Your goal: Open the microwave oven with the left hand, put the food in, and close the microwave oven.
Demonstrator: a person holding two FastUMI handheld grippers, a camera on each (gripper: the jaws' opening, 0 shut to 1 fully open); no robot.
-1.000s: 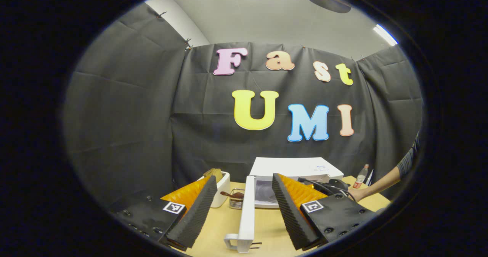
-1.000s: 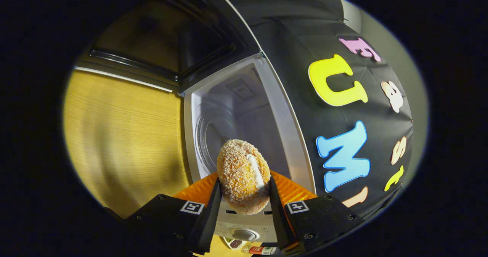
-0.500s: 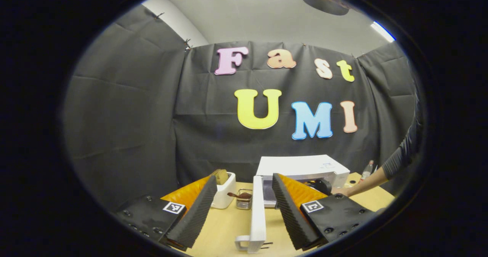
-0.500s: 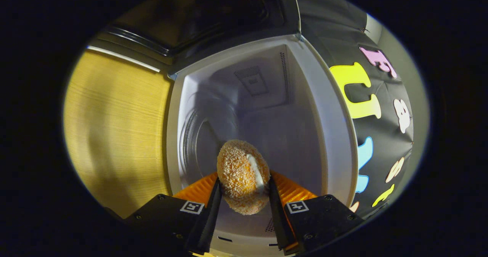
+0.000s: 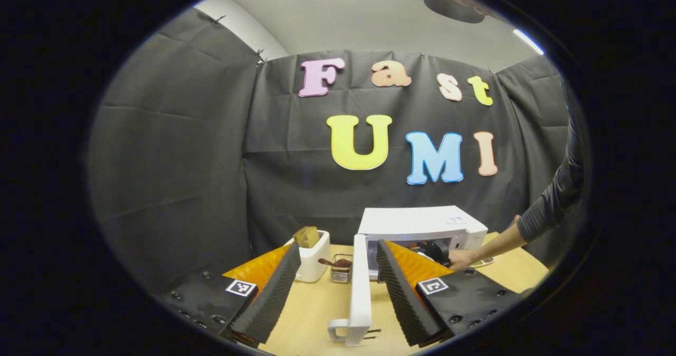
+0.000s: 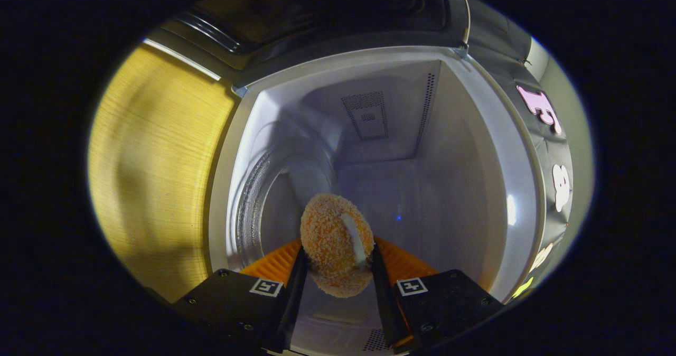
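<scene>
Fingers [image 6: 376, 271] of right gripper [image 6: 338, 271] clamp breaded food [image 6: 334, 242] at 6 o'clock; looks light, crumbly, grip sides gently. Left gripper [image 5: 338, 287] wide apart, straddling door [image 5: 360, 287].

White microwave [image 5: 422, 221], orange crumb-speckled food [image 6: 335, 242], tan wood-grain table [image 5: 317, 308].

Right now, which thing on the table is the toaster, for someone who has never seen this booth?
In the left gripper view, start at the white microwave oven at the back of the wooden table, its door swung open. Left of that door stands a small metal rack, and left again the toaster. It is the small white box with brown bread sticking out of its top.
</scene>
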